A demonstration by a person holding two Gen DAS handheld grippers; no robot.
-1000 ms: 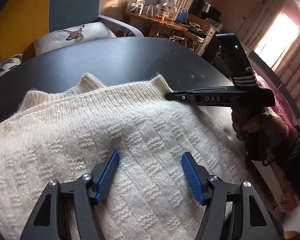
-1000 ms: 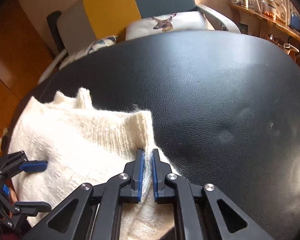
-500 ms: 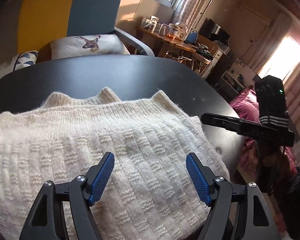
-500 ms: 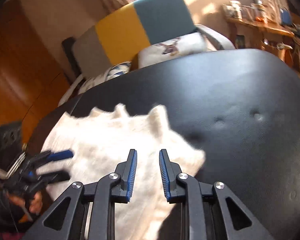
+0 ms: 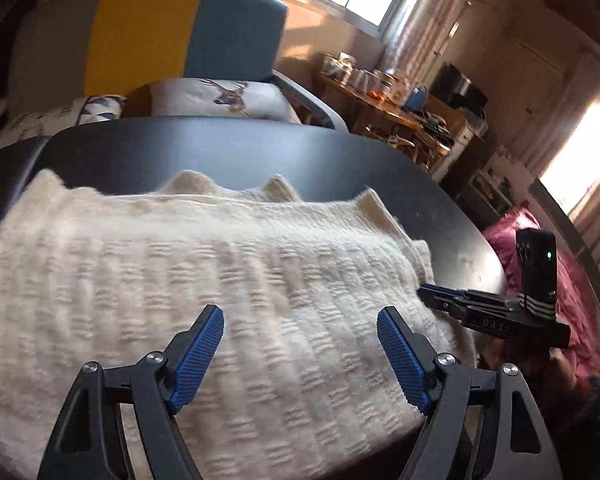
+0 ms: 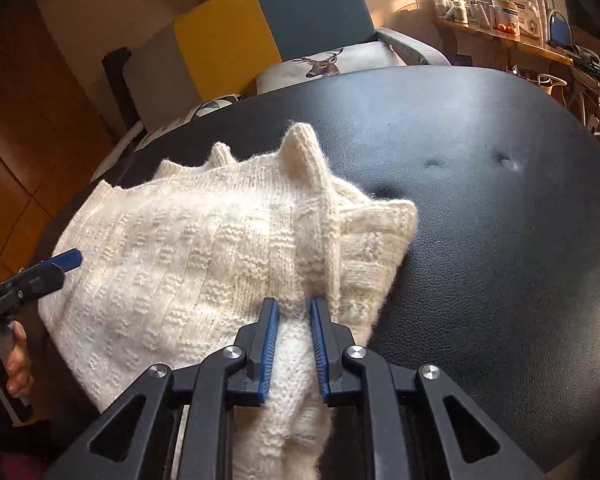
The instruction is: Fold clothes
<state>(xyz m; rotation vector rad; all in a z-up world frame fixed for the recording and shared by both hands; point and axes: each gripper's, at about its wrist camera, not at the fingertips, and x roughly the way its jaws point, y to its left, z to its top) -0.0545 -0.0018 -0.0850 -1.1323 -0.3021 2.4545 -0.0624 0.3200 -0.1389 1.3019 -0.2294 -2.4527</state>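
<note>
A cream knitted sweater [image 5: 220, 280] lies folded on the black padded table [image 5: 220, 148], with ribbed corners sticking up along its far edge. My left gripper [image 5: 300, 320] hovers open over the sweater's near part, nothing between its blue pads. In the right wrist view my right gripper [image 6: 294, 308] stands at the sweater's [image 6: 200, 260] near right corner, its fingers narrowed onto a raised ridge of knit. The left wrist view shows the right gripper [image 5: 432, 294] low at the sweater's right edge. The left gripper's blue tip [image 6: 72, 260] shows at the sweater's left side.
Behind the table [image 6: 480, 220] stands a yellow and blue armchair [image 5: 188, 32] with a deer cushion [image 5: 220, 98]. A cluttered wooden desk [image 5: 380, 96] is at the back right. Pink fabric [image 5: 516, 232] lies beyond the table's right edge. A hand [image 6: 16, 364] holds the left gripper's handle.
My right gripper let go of the sweater's far corner, pulled back and came down at the near right corner, fingers narrowing on the knit. The left gripper drew back a little, still open.
</note>
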